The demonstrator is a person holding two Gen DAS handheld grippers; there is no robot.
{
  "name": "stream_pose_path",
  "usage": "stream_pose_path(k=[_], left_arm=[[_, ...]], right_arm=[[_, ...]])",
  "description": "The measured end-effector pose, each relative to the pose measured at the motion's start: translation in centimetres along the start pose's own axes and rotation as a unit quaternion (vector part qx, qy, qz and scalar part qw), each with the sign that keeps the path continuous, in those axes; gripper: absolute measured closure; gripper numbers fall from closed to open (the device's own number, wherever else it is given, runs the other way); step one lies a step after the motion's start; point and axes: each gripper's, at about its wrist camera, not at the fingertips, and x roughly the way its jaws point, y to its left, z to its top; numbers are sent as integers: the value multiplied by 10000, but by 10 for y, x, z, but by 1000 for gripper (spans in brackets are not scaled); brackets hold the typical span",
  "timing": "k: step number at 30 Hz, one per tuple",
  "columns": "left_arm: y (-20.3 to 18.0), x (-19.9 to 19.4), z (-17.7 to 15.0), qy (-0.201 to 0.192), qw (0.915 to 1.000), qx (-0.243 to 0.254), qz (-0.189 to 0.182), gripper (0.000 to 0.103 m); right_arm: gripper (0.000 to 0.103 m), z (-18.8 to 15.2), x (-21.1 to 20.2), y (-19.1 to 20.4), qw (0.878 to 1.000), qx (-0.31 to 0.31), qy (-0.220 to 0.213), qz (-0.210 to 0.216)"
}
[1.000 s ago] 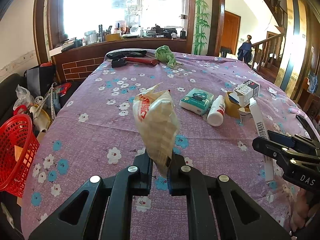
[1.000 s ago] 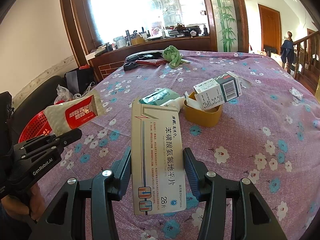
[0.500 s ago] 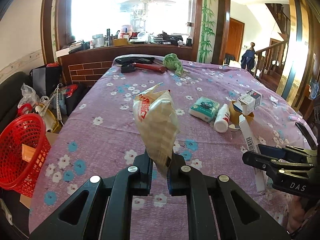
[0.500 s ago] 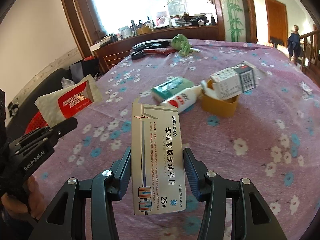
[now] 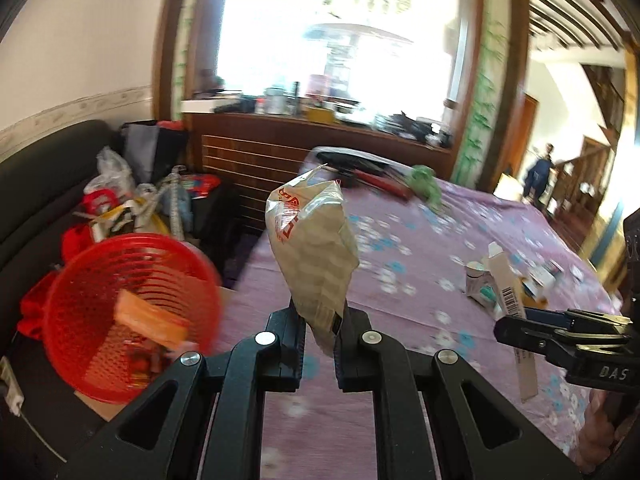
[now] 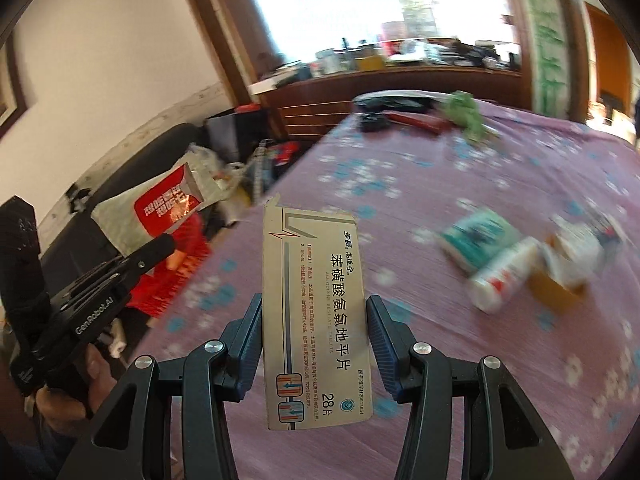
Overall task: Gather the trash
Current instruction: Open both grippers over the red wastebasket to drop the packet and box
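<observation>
we carry 2 pieces of trash toward the basket

left tool [image 5: 319, 326] clamped on the snack bag [image 5: 312, 248], right tool [image 6: 314, 330] on the flattened pill box [image 6: 316, 316], both above the desk's left edge; released early, they may miss the red basket [image 5: 100, 280] below.

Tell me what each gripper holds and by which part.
Left gripper: snack bag, pinched at its bottom end. Right gripper: flattened pill box, clamped across its lower side edges.

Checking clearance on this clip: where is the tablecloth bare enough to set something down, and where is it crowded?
Bare cloth lies between the left gripper and the green rag. Crowded: far end by the rag, and the white bottle with teal packet.
</observation>
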Motion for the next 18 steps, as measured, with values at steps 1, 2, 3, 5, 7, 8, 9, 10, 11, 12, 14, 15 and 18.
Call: stream_pose_path(k=[1, 2, 3, 5, 7, 8, 9, 10, 11, 12, 14, 15, 18], left_arm=[[14, -2, 2, -32, 9999, -89, 122, 92], [25, -4, 4, -50, 9996, -160, 216, 92], [36, -5, 5, -65, 9992, -234, 308, 92], [58, -8, 5, -84, 9981, -369, 484, 92], [84, -8, 5, -62, 9961, -530, 697, 92], [93, -9, 4, -53, 9955, -589, 743, 92], [105, -9, 3, -27, 9945, -675, 804, 92], [114, -8, 2, -4, 9937, -737, 849, 92], [124, -8, 1, 25, 9928, -796, 891, 92], [133, -7, 0, 53, 9919, -858, 931, 92], [148, -2, -2, 119, 9906, -941, 990, 92], [153, 0, -4, 155, 9899, -979, 1010, 92], [167, 9, -8, 257, 9885, -1062, 1043, 92]], right_arm=[[49, 5, 4, 8, 9999, -64, 15, 78], [49, 13, 12, 21, 9997, -146, 46, 188], [49, 18, 18, 31, 9994, -205, 80, 276], [49, 27, 28, 47, 9985, -299, 141, 426], [49, 36, 41, 66, 9974, -391, 220, 570], [49, 40, 49, 74, 9966, -430, 268, 643], [49, 45, 57, 85, 9957, -476, 317, 725], [49, 48, 64, 93, 9951, -502, 342, 778], [49, 52, 73, 104, 9940, -541, 404, 856], [49, 54, 81, 111, 9932, -559, 461, 906], [49, 56, 95, 125, 9916, -583, 556, 1015], [49, 58, 104, 133, 9907, -615, 602, 1054], [49, 63, 129, 150, 9887, -641, 746, 1135]])
